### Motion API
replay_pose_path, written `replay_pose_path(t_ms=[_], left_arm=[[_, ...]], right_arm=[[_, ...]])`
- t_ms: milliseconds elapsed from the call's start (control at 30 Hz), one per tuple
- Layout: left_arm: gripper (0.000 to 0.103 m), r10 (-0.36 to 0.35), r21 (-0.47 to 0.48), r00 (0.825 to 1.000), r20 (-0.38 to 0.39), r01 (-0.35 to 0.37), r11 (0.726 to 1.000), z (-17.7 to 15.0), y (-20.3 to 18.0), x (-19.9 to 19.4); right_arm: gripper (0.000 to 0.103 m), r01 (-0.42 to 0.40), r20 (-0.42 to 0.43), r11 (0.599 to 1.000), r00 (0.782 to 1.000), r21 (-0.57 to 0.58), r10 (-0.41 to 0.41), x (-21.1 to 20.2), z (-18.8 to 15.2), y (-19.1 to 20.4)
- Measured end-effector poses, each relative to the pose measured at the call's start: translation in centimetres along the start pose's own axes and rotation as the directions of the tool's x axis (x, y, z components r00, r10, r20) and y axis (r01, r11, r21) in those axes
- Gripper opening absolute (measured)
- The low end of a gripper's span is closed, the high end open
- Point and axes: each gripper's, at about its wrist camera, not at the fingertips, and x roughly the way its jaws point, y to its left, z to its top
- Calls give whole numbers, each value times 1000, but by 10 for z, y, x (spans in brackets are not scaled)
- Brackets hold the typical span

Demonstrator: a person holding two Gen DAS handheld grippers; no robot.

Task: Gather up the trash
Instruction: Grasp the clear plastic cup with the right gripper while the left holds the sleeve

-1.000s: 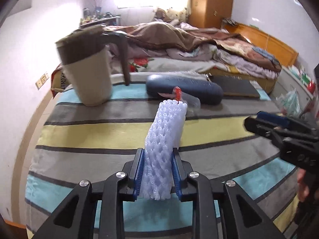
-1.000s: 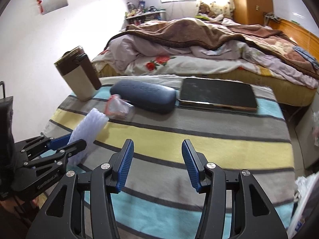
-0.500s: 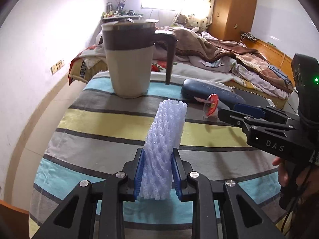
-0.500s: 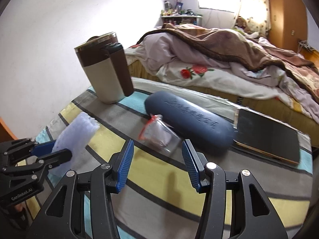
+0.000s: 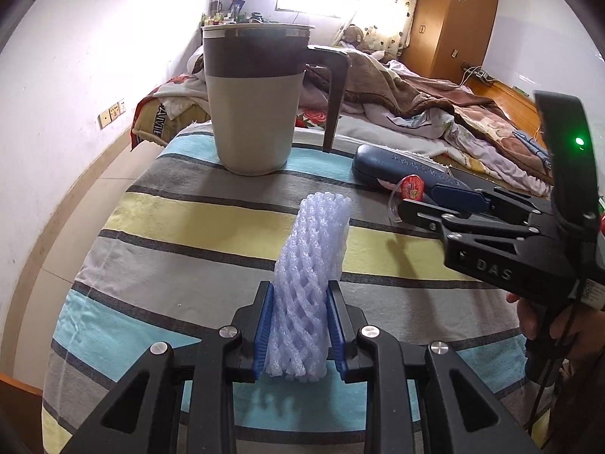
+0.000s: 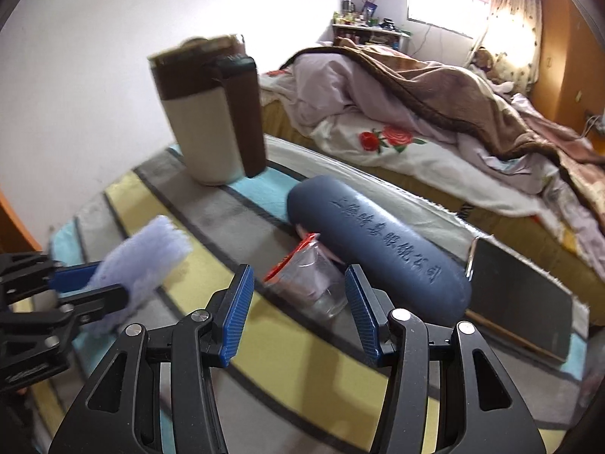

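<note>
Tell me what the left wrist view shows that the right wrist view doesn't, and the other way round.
Only the left wrist view: the wall socket, the wooden wardrobe, and the hand holding the right tool.

Only the right wrist view: the dark tablet beyond the case, and the right tool's open jaws framing the clear plastic cup.

Both: the left tool shut on the foam net, the mug, the blue glasses case, the striped cloth and the bed.
</note>
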Motion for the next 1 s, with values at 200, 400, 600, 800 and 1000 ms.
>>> replay_pose_path(t_ms=[200,400,600,800,1000], left_arm=[[29,1,-1,1000,-2,-1,1000,0,0,2],[28,0,0,1000,11,0,1000,-1,-3,-4],[28,2,-4,1000,12,-2,1000,-2,-3,-6],[28,1,-13,1000,9,-1,1000,-2,-2,-4],[28,-4,-24,1000,6,4,1000,-1,1,-2]], right_arm=[[52,-11,-9,999,1000,30,11,0,3,0],[50,-24,-7,999,1000,40,24,-3,0,3],[36,-41,27,998,999,53,40,-15,-3,4],[51,-39,-8,999,999,-12,39,-2,1,6],[52,1,-61,997,998,-75,-5,17,2,12]])
